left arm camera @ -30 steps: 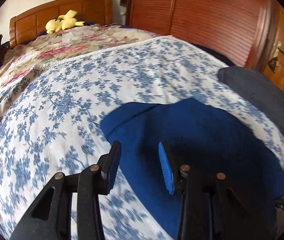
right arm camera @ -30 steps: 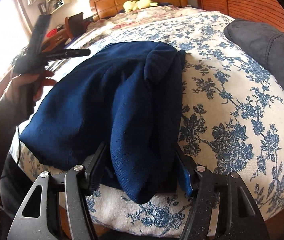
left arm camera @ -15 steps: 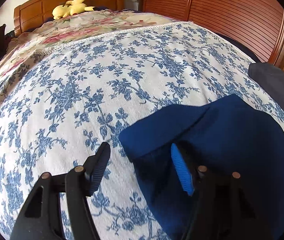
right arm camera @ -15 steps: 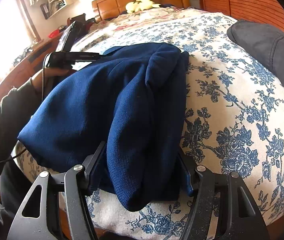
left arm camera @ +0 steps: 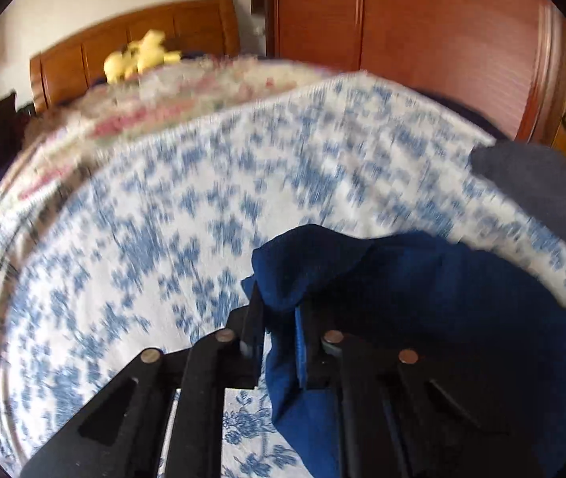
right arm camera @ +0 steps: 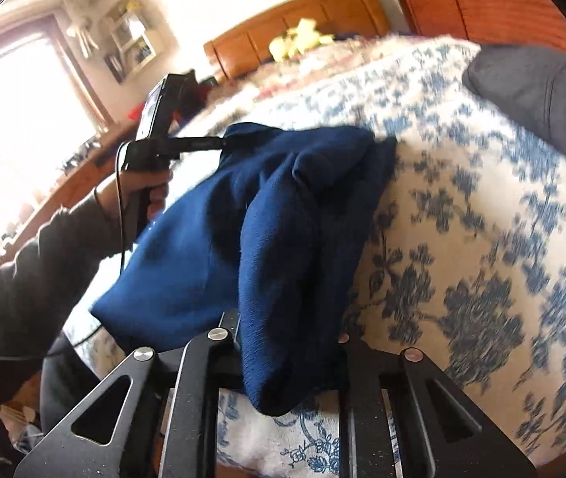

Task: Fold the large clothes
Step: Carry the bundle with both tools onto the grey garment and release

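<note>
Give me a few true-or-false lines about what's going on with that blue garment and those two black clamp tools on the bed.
1. Both grippers are clamped on the navy blue garment. True: the left gripper and the right gripper have just closed on folds of it.
2. The garment lies on a plain white sheet. False: the bedspread is white with blue flowers.
3. A yellow plush toy sits near the wooden headboard. True.
4. The dark grey garment is draped over the blue one. False: it lies apart, on the bed's far right.
5. The blue garment is neatly folded flat. False: it is bunched and rumpled.
</note>
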A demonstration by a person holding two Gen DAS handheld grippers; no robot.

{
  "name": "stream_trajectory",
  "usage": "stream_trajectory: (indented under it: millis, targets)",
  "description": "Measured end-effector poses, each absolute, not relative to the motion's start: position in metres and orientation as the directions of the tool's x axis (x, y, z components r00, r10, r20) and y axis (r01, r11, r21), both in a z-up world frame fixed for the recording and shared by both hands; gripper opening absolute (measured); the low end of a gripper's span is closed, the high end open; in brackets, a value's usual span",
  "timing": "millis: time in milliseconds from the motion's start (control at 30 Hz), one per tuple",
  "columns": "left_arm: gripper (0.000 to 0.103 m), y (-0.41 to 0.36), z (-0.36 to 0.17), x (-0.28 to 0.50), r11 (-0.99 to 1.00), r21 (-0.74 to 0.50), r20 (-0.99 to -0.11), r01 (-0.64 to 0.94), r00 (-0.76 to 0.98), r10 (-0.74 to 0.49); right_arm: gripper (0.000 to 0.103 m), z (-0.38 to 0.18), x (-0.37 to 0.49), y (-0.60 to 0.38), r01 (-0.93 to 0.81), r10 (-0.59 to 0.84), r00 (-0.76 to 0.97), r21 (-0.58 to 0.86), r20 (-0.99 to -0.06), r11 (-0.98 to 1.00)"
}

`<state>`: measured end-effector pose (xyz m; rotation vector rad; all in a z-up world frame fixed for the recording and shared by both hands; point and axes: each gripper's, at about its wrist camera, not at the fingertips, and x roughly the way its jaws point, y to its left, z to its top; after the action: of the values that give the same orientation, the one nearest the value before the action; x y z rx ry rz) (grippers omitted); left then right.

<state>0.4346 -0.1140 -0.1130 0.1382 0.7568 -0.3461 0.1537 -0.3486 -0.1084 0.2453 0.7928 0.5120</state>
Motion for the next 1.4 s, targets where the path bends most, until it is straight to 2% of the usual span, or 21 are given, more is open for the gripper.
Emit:
stream_trajectory:
  millis: [300, 433, 700, 833, 1000, 1167, 1267, 1300, 1333, 1400]
  targets:
    - [0.009, -0.169, -0.031, 0.407, 0.929, 0.049, -0.557, 0.368, 0.782, -0.280, 0.012, -0.049, 0.156, -0.384, -0.398, 0.523, 0.686, 0.342, -0.505, 0.851]
    - [0.009, -0.206, -0.004, 0.404, 0.921, 0.051, -0.498, 0.387, 0.809, -0.312, 0.012, -0.013, 0.160, -0.419, -0.377, 0.457, 0.752, 0.259, -0.475, 0.889]
    - [0.009, -0.332, 0.054, 0.412, 0.854, 0.024, -0.403, 0.520, 0.786, -0.468, 0.012, 0.071, 0.154, -0.514, -0.255, 0.276, 0.876, 0.105, -0.396, 0.961]
    - [0.009, -0.395, 0.054, 0.421, 0.809, 0.035, -0.408, 0.587, 0.747, -0.525, 0.012, 0.094, 0.153, -0.560, -0.127, 0.139, 0.910, 0.056, -0.392, 0.990]
    - [0.010, -0.456, 0.042, 0.429, 0.774, 0.005, -0.443, 0.633, 0.695, -0.566, 0.011, 0.090, 0.148, -0.607, 0.015, 0.000, 0.915, 0.034, -0.404, 0.999]
    - [0.017, -0.471, 0.023, 0.421, 0.768, -0.004, -0.525, 0.640, 0.652, -0.547, 0.013, 0.057, 0.150, -0.647, 0.094, -0.031, 0.864, 0.100, -0.503, 0.991]
    - [0.022, -0.464, 0.017, 0.410, 0.758, 0.030, -0.533, 0.652, 0.651, -0.539, 0.019, 0.045, 0.152, -0.652, 0.167, -0.113, 0.837, 0.054, -0.536, 0.984]
    - [0.025, -0.461, 0.016, 0.407, 0.754, 0.038, -0.534, 0.656, 0.651, -0.539, 0.026, 0.042, 0.152, -0.655, 0.191, -0.131, 0.830, 0.055, -0.542, 0.980]
    - [0.026, -0.458, 0.016, 0.402, 0.746, 0.044, -0.537, 0.664, 0.646, -0.543, 0.038, 0.042, 0.152, -0.659, 0.215, -0.152, 0.822, 0.053, -0.549, 0.975]
    - [0.031, -0.446, 0.016, 0.392, 0.733, 0.022, -0.537, 0.679, 0.626, -0.565, 0.052, 0.045, 0.151, -0.661, 0.283, -0.231, 0.803, 0.010, -0.550, 0.959]
